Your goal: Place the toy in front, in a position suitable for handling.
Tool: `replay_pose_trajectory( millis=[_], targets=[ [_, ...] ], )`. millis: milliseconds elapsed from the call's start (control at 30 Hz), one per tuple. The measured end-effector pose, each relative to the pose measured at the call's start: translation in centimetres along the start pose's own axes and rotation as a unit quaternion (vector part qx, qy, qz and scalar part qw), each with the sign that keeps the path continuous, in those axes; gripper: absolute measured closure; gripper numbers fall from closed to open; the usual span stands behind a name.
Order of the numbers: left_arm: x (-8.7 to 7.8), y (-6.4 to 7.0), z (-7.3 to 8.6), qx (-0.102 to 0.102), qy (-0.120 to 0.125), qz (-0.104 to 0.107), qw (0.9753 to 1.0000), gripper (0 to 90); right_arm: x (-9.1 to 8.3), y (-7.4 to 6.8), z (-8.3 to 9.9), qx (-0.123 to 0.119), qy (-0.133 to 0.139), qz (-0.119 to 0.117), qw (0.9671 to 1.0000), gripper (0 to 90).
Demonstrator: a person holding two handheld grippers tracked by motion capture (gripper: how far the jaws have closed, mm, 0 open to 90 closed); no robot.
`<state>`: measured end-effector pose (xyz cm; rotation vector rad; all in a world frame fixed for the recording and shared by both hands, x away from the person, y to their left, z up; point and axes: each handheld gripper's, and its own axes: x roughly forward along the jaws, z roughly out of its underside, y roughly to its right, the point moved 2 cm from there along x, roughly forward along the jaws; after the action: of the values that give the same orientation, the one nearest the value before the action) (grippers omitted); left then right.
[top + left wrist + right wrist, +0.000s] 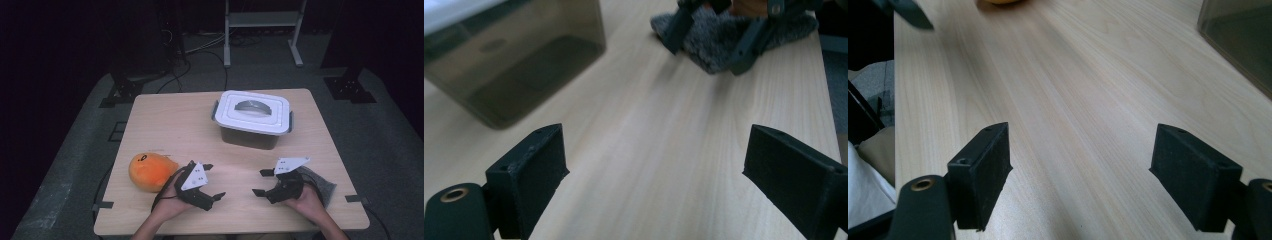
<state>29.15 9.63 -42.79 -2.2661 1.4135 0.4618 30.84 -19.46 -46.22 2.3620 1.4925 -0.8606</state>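
A dark translucent storage box [248, 135] with a white lid [254, 112] and grey handle stands at the table's far middle. An orange plush toy [150, 171] lies near the left front. My left gripper [214, 181] rests beside the plush, open, nothing between its jaws. My right gripper [260, 182] faces it from the right, also open and empty, with a grey cloth [324, 186] under that hand. In the left gripper view my gripper [654, 175] looks over bare wood toward the box [514, 65] and the cloth [724, 42]. In the right gripper view the open gripper [1080, 175] points at the plush [1000, 2].
The light wooden table [165, 125] has bare wood between the two grippers and in front of the box. The box wall [1243, 35] is at the right in the right gripper view. Dark floor, cables and a metal stand [262, 22] lie beyond the table.
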Motion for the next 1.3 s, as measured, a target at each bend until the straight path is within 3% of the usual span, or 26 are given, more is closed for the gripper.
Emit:
replay_pose_trajectory(
  millis=[267,333,467,567,700,767,800,833,867,900,1000,1033,1167,1300],
  targets=[
    [-2.9,-2.4,-0.6,-0.015,0.023,-0.040,0.9988,9.5,-0.1,0.2,0.1,0.003,0.002,-0.003,1.0000,22.3],
    [-4.4,-3.3,-0.7,-0.023,0.037,-0.058,0.9974,9.5,-0.1,0.0,0.1,0.002,0.003,-0.003,1.0000,22.4],
    [-5.9,-4.2,-0.7,-0.024,0.040,-0.079,0.9958,9.5,0.0,0.0,0.1,-0.001,-0.001,-0.004,1.0000,22.3],
    [-7.5,-5.6,-0.2,-0.035,0.044,-0.105,0.9929,9.5,0.1,0.0,0.1,0.001,-0.001,-0.005,1.0000,22.3],
    [-8.6,-6.6,0.4,-0.046,0.045,-0.124,0.9902,9.6,0.0,0.1,0.1,0.003,0.001,-0.005,1.0000,22.3],
    [-9.8,-7.5,1.0,-0.060,0.047,-0.139,0.9872,9.6,0.0,0.1,0.1,0.003,0.002,-0.005,1.0000,22.3],
    [-9.8,-7.5,1.0,-0.060,0.047,-0.139,0.9872,9.6,0.0,0.1,0.1,0.003,0.002,-0.005,1.0000,22.3],
    [-10.5,-8.1,1.5,-0.066,0.045,-0.153,0.9849,9.7,0.0,0.1,0.1,0.004,0.000,-0.005,1.0000,22.3],
    [-10.5,-8.1,1.5,-0.066,0.045,-0.153,0.9849,9.7,0.0,0.1,0.1,0.004,0.000,-0.005,1.0000,22.3],
    [-11.2,-8.6,2.0,-0.075,0.044,-0.164,0.9825,9.8,0.0,0.0,0.1,0.002,-0.001,-0.006,1.0000,22.3],
    [-11.8,-9.2,2.7,-0.082,0.044,-0.172,0.9806,15.9,0.1,0.0,0.1,0.001,-0.002,-0.007,1.0000,22.4],
    [-12.3,-9.7,3.4,-0.095,0.038,-0.182,0.9780,15.9,0.1,0.0,0.1,-0.001,-0.002,-0.007,1.0000,22.4],
    [-12.8,-10.5,4.8,-0.110,0.026,-0.186,0.9760,20.9,0.1,0.0,0.1,-0.001,-0.002,-0.007,1.0000,22.4],
    [-13.1,-10.9,5.9,-0.121,0.015,-0.180,0.9760,23.0,0.1,-0.1,0.1,-0.003,-0.003,-0.008,1.0000,22.4]
  ],
)
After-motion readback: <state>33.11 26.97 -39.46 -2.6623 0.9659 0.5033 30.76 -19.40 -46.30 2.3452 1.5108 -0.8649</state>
